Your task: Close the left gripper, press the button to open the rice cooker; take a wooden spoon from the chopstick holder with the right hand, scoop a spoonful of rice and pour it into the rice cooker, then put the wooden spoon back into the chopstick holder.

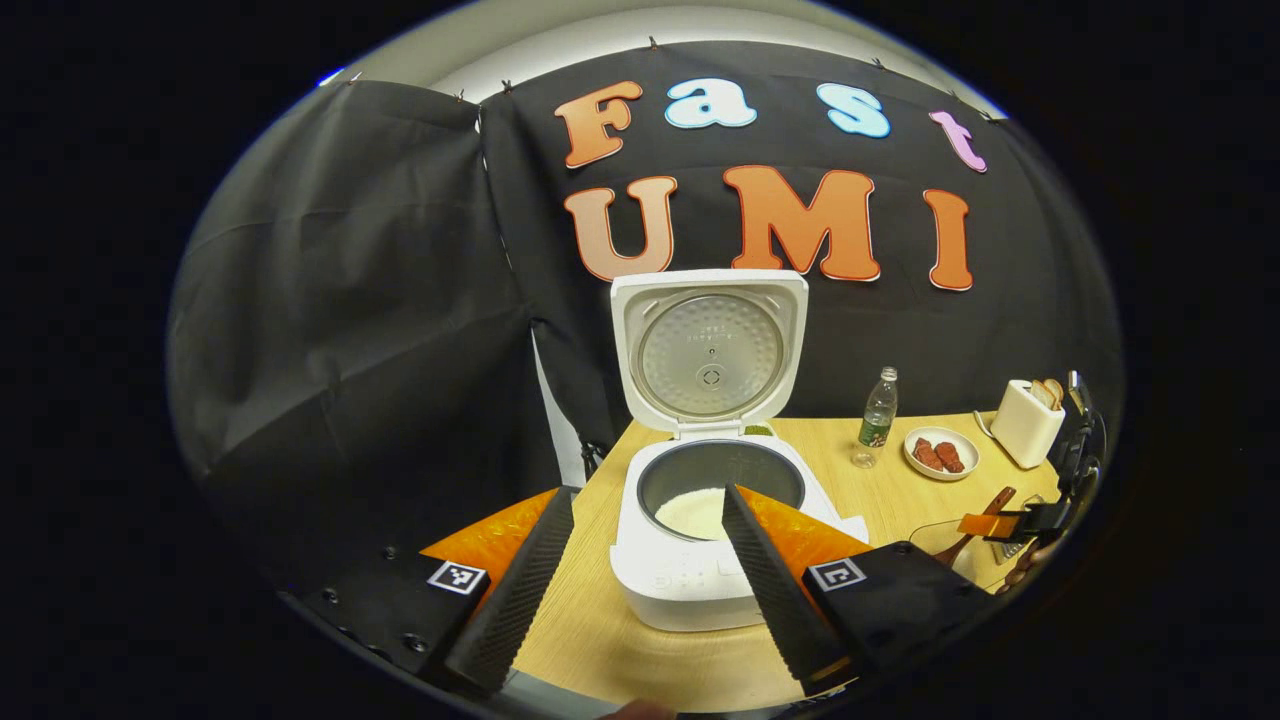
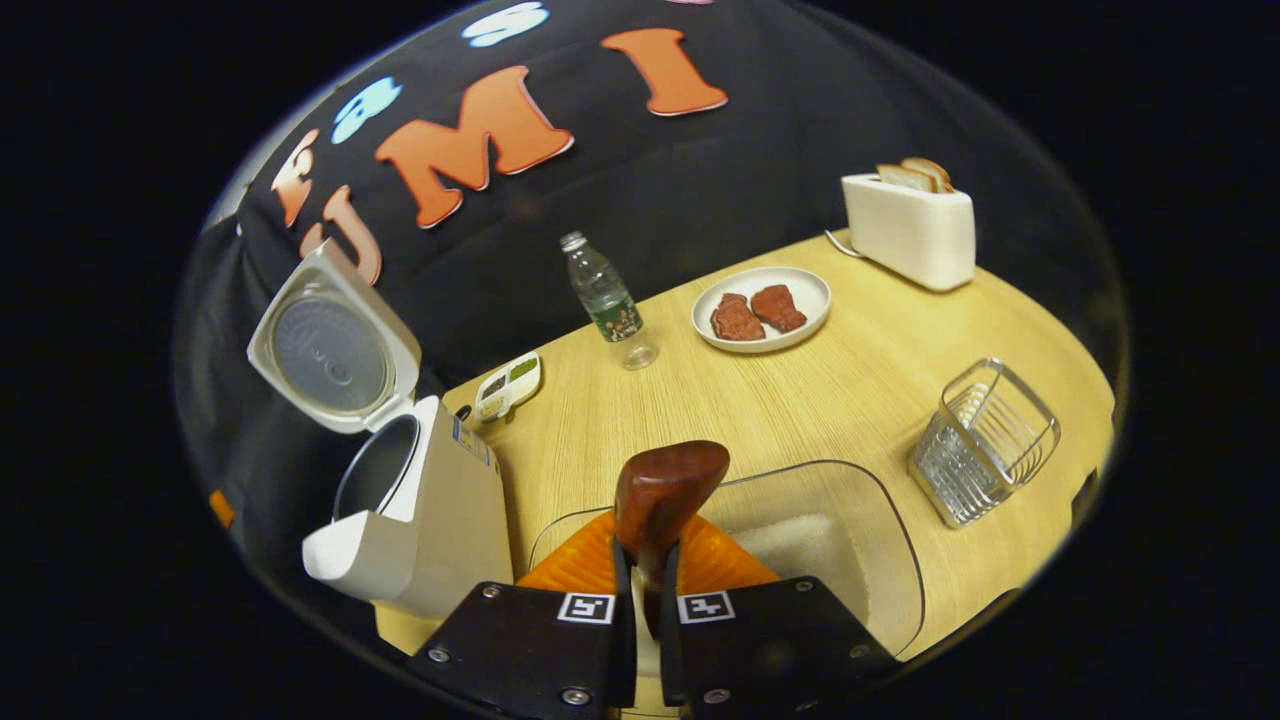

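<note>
The white rice cooker (image 1: 690, 580) stands open, its lid (image 1: 710, 350) upright, with white rice (image 1: 695, 512) in the pot. My left gripper (image 1: 646, 493) is open just in front of it, one finger to each side of the pot, holding nothing. My right gripper (image 2: 645, 575) is shut on the handle of the dark wooden spoon (image 2: 665, 490). The spoon's bowl points forward over a clear container of rice (image 2: 830, 540); I cannot tell whether it carries rice. The wire chopstick holder (image 2: 985, 440) stands to the right. In the left gripper view the right gripper (image 1: 1040, 520) and spoon (image 1: 985, 515) show at far right.
On the wooden table (image 2: 800, 400) stand a water bottle (image 2: 605, 300), a plate with two pieces of meat (image 2: 805, 290), a white toaster with bread (image 2: 910, 230) and a small seasoning dish (image 2: 508, 385). The rice cooker (image 2: 440, 510) is left of the spoon.
</note>
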The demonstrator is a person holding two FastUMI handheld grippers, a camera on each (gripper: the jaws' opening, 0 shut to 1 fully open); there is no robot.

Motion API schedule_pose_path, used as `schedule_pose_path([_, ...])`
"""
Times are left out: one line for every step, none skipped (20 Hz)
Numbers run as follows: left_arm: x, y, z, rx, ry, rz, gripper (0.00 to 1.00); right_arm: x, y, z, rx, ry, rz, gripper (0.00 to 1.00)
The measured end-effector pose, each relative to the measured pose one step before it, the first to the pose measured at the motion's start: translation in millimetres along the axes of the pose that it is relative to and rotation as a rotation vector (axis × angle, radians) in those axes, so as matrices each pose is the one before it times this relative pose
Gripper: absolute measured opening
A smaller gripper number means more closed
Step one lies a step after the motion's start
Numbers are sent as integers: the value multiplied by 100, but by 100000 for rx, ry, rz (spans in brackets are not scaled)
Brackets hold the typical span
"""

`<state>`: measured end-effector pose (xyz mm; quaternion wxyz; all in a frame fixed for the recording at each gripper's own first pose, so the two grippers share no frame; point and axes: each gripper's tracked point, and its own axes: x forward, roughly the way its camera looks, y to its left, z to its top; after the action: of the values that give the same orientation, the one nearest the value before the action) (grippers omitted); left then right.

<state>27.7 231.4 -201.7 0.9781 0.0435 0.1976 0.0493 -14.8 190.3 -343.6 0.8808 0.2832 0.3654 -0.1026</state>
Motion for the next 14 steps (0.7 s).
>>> schedule_pose_path([141,177,85,147,93,-76,96,3,164,-130,881,318,-50,9])
schedule_pose_path([263,37,44,-51,118,-277,100,-119,205,-7,-690,-347,-208,9])
schedule_pose_path([256,-11,-4,-232,267,-255,100,1,291,-47,-790,72,171,9])
schedule_pose_path([41,-23,-177,-425,240,-338,96,-144,354,-224,-129,732,401,9])
schedule_pose_path([48,31,12,-226,280,-248,100,17,259,-200,952,890,458,9])
schedule_pose_path([11,64,16,28,38,-72,100,141,341,-225,1888,1482,1058,9])
schedule_pose_path([-43,5,-10,279,-49,-3,100,175,193,-229,2296,1566,1009,9])
schedule_pose_path([16,42,-58,303,6,178,100,130,145,-164,3377,1648,1231,9])
schedule_pose_path([-1,53,-37,192,177,14,100,197,25,-205,3441,1581,949,9])
schedule_pose_path([24,122,-64,89,307,168,96,-171,47,-160,3077,1783,1159,9])
schedule_pose_path([0,163,-69,15,354,299,100,-101,41,-242,2235,1385,1448,9])
schedule_pose_path([31,86,-115,-63,161,353,100,34,355,-221,1227,1318,1518,9])
schedule_pose_path([-64,140,-52,-107,117,353,100,38,345,-111,1397,1092,1724,9])
schedule_pose_path([-58,176,21,-280,29,258,96,18,112,-47,230,636,691,9])
